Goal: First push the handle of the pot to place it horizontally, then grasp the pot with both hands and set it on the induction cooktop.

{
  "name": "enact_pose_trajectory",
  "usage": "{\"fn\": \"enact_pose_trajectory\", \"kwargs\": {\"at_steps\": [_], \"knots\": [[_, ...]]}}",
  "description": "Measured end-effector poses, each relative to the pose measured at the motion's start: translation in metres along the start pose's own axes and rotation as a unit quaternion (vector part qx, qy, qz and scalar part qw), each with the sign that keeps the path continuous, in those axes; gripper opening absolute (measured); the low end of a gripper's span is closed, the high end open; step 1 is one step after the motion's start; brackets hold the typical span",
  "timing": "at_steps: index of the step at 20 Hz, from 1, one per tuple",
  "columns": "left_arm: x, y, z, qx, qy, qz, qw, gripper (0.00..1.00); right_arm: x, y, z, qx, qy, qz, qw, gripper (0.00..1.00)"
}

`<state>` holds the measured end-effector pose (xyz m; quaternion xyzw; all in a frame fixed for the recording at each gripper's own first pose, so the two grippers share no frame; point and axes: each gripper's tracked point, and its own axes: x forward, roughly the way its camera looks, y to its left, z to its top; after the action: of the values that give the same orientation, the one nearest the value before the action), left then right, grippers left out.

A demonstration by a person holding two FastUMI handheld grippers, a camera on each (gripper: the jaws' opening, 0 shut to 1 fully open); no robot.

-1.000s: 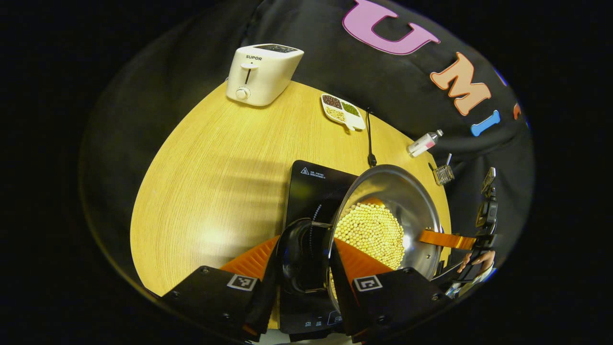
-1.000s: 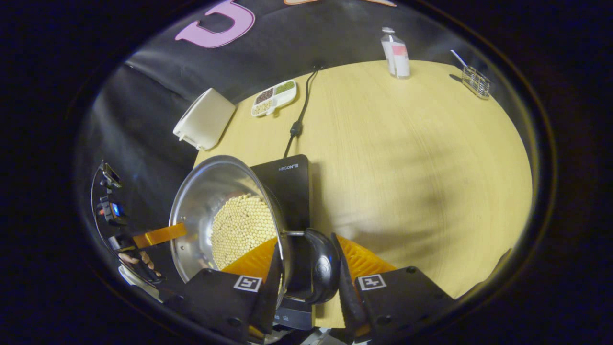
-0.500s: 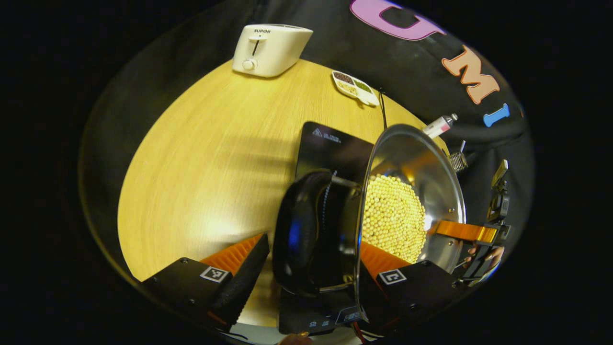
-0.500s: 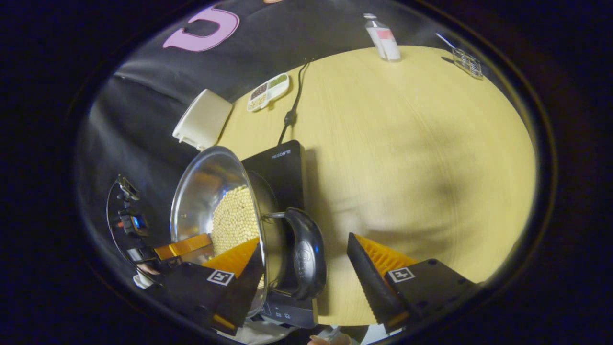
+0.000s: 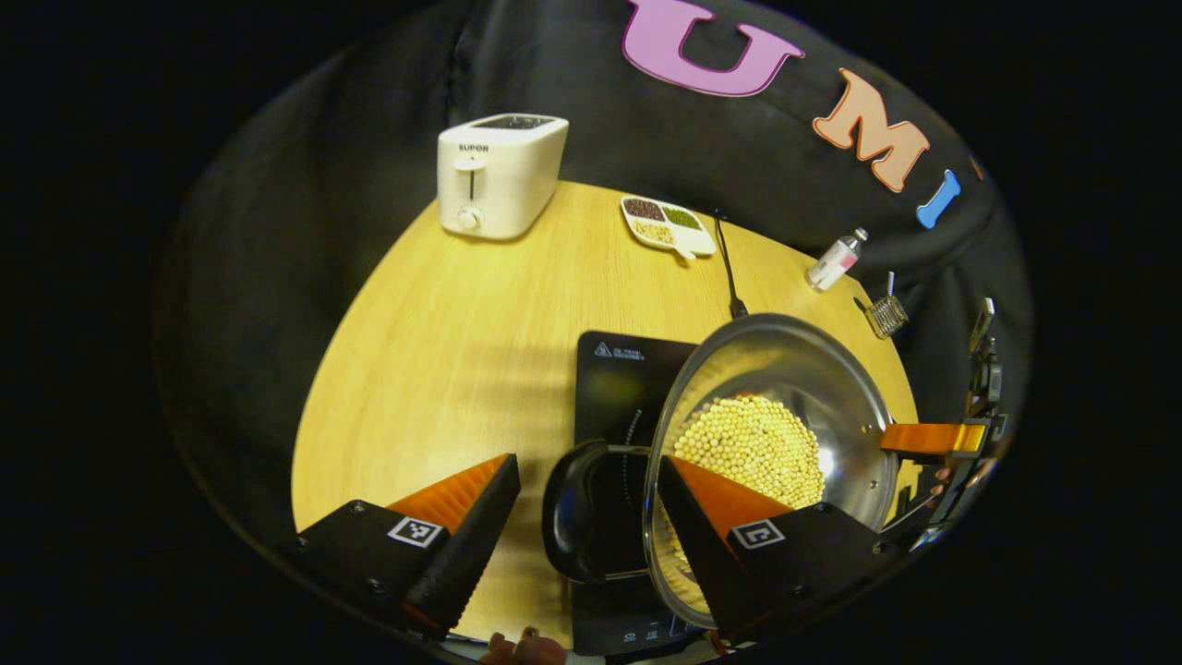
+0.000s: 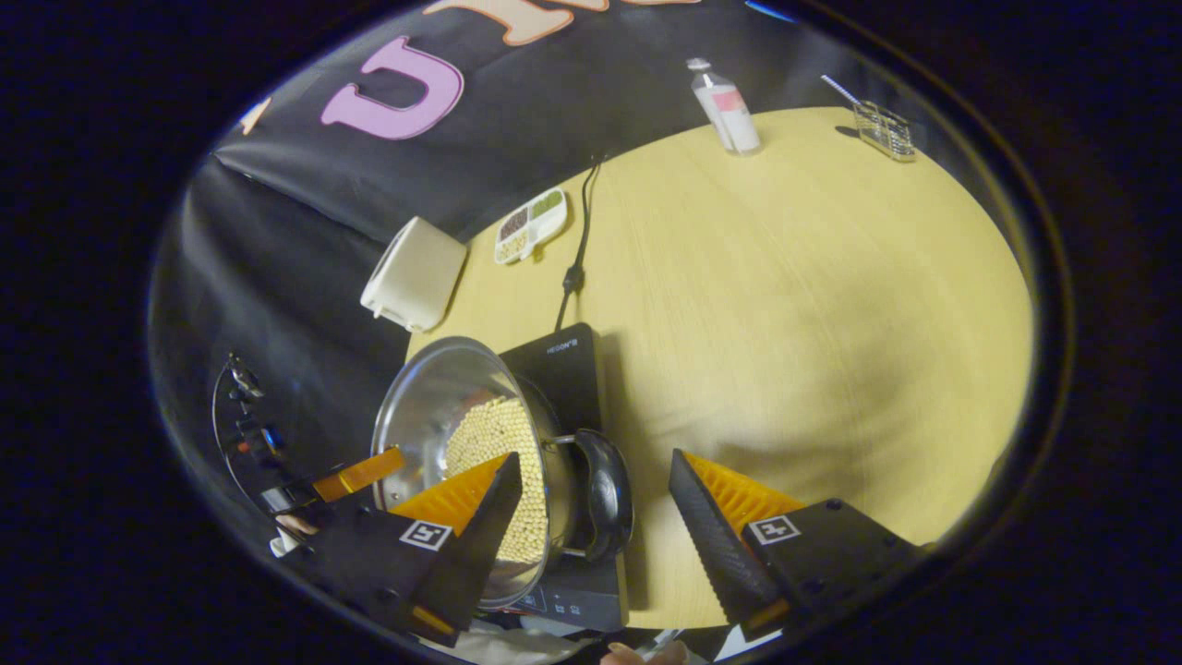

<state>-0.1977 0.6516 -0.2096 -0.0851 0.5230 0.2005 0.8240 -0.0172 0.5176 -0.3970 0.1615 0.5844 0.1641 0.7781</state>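
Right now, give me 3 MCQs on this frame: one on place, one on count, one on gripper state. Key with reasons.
1. Where does the pot sit?
A. on the induction cooktop
B. beside the toaster
C. on the sectioned dish

2. How many black side handles does the pot show across the two views?
A. none
B. one
C. two

3. How do both grippers stand?
A. shut on the handles
B. open, straddling the handles
C. shut on the rim

Key:
1 A: the pot rests on the black induction cooktop, far from the toaster and the sectioned dish.
2 C: one handle shows in the left gripper view, the other handle in the right gripper view.
3 B: the left gripper and the right gripper have fingers apart, clear of the handles.
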Motion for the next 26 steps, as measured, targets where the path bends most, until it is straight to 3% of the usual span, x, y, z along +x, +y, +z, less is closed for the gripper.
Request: {"fn": "enact_pose_trajectory", "kwargs": {"at_steps": [1, 2, 3, 4, 5, 7, 8, 9, 10, 12, 13, 14, 15, 16, 18, 20, 21, 23, 26], "knots": [[-0.007, 0.001, 0.004, 0.000, -0.014, 0.006, 1.000, 0.98, -0.008, -0.002, 0.004, 0.000, -0.013, -0.001, 1.000, 0.93], [-0.013, 0.003, 0.009, 0.000, -0.030, 0.014, 0.999, 1.00, -0.016, -0.003, 0.008, 0.002, -0.026, -0.002, 1.000, 1.00], [-0.020, 0.005, 0.014, -0.001, -0.043, 0.021, 0.999, 1.00, -0.024, -0.003, 0.011, 0.007, -0.035, 0.001, 0.999, 0.94], [-0.027, 0.005, 0.021, -0.003, -0.063, 0.027, 0.998, 1.00, -0.032, -0.001, 0.014, 0.013, -0.045, 0.005, 0.999, 1.00], [-0.035, 0.002, 0.028, -0.004, -0.083, 0.026, 0.996, 1.00, -0.039, 0.001, 0.017, 0.015, -0.055, 0.008, 0.998, 0.93], [-0.054, -0.012, 0.045, 0.009, -0.123, 0.016, 0.992, 0.98, -0.059, 0.009, 0.028, 0.014, -0.086, 0.023, 0.996, 0.93], [-0.068, -0.020, 0.056, 0.025, -0.152, 0.016, 0.988, 0.98, -0.072, 0.018, 0.035, 0.016, -0.108, 0.039, 0.993, 0.93], [-0.082, -0.026, 0.068, 0.040, -0.181, 0.019, 0.983, 0.97, -0.090, 0.031, 0.044, 0.019, -0.135, 0.063, 0.989, 1.00], [-0.103, -0.034, 0.083, 0.053, -0.218, 0.024, 0.974, 0.97, -0.112, 0.047, 0.053, 0.018, -0.171, 0.091, 0.981, 0.94], [-0.155, -0.064, 0.114, 0.075, -0.311, 0.019, 0.947, 0.97, -0.160, 0.067, 0.077, 0.000, -0.266, 0.131, 0.955, 0.93], [-0.183, -0.085, 0.127, 0.084, -0.356, 0.011, 0.930, 0.97, -0.184, 0.078, 0.087, -0.020, -0.303, 0.140, 0.942, 0.99], [-0.215, -0.109, 0.136, 0.096, -0.402, 0.002, 0.911, 0.96, -0.198, 0.083, 0.089, -0.044, -0.337, 0.145, 0.929, 0.99], [-0.244, -0.130, 0.143, 0.103, -0.452, 0.000, 0.886, 0.96, -0.213, 0.089, 0.091, -0.062, -0.369, 0.149, 0.915, 0.99], [-0.274, -0.152, 0.153, 0.106, -0.504, -0.007, 0.857, 0.92, -0.231, 0.095, 0.085, -0.070, -0.397, 0.158, 0.901, 0.92], [-0.311, -0.208, 0.156, 0.117, -0.578, -0.043, 0.806, 0.93, -0.270, 0.107, 0.072, -0.073, -0.448, 0.187, 0.871, 0.92], [-0.337, -0.260, 0.140, 0.121, -0.618, -0.094, 0.771, 0.93, -0.291, 0.099, 0.063, -0.076, -0.496, 0.182, 0.846, 0.92], [-0.343, -0.279, 0.135, 0.117, -0.630, -0.121, 0.758, 0.93, -0.300, 0.093, 0.063, -0.083, -0.518, 0.170, 0.834, 0.92], [-0.350, -0.307, 0.127, 0.087, -0.635, -0.166, 0.750, 0.99, -0.319, 0.082, 0.063, -0.109, -0.553, 0.144, 0.814, 0.92], [-0.341, -0.324, 0.124, 0.045, -0.621, -0.191, 0.759, 0.97, -0.348, 0.057, 0.064, -0.137, -0.585, 0.086, 0.794, 0.92]]}}
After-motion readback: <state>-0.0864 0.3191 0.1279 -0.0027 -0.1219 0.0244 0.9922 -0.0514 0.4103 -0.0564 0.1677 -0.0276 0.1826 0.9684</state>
